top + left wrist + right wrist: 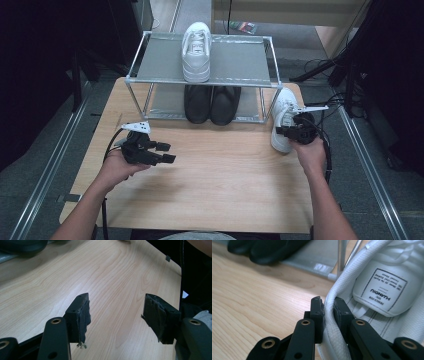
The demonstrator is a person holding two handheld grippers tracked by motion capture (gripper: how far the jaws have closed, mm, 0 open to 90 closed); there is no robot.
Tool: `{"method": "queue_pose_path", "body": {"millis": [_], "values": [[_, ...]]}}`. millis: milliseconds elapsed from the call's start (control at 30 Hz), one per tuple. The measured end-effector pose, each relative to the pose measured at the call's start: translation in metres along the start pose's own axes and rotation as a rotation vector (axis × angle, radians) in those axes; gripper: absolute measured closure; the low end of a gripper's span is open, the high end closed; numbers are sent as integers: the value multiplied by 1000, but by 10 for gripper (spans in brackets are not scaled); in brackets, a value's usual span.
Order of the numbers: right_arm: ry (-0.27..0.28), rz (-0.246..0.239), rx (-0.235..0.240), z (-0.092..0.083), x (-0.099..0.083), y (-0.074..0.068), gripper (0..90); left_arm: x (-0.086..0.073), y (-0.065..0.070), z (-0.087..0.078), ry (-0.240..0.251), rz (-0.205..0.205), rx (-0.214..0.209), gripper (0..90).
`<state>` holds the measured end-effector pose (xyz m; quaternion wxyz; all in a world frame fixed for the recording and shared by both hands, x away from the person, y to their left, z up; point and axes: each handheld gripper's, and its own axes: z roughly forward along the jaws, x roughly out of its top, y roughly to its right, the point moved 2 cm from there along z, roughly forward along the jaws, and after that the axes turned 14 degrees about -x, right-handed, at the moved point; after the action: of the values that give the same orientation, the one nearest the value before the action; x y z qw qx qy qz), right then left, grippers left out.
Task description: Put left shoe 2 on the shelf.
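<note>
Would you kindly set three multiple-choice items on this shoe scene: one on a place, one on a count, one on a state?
1. Where does the white shoe on the rack stand?
A top shelf
B bottom shelf
C floor

2. How many black shoes sit under it?
A one
B two
C four

3. The right gripper is:
A wide open
B shut on nothing
C clamped on the other white shoe's rim

Key: 1 A, it rests on the upper grey shelf; 2 B, a pair shows; 3 C, both jaws pinch the collar.
</note>
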<state>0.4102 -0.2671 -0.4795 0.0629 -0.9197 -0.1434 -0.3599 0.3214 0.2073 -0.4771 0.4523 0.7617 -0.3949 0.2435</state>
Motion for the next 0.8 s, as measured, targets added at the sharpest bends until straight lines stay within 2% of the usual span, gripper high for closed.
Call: {"method": "queue_pose_path", "body": {"millis": [33, 67, 133, 167, 233, 267, 333, 467, 500, 667, 700, 800], "values": [[0, 0, 0, 0, 0, 0, 818, 0, 0, 0, 0, 0, 0, 385], [22, 23, -6, -8, 0, 2, 820, 1, 0, 0, -1, 0, -6, 386], [23, 21, -3, -9, -1, 2, 820, 2, 0, 1, 0, 4, -3, 386], [21, 20, -24, -12, -2, 1, 820, 3, 0, 1, 1, 8, -5, 388], [15, 5, -36, -14, -5, 0, 820, 5, 0, 2, 9, 17, -2, 392], [17, 11, -39, -18, -7, -1, 818, 8, 1, 2, 24, 23, -7, 403], [29, 22, -33, -23, -8, -1, 816, 11, 2, 3, 23, 36, -4, 405], [27, 30, -42, -32, -12, -6, 815, 13, 2, 9, -4, 34, -14, 404], [18, 26, -41, -37, -16, -9, 815, 14, 1, 13, -27, 42, -11, 404], [12, 33, -32, -48, -24, -18, 814, 19, 1, 19, -42, 47, -23, 400], [6, 20, -42, -52, -27, -23, 814, 21, 0, 21, -46, 51, -24, 400], [-10, 15, -47, -54, -32, -28, 814, 25, 1, 26, -56, 56, -34, 399]]}}
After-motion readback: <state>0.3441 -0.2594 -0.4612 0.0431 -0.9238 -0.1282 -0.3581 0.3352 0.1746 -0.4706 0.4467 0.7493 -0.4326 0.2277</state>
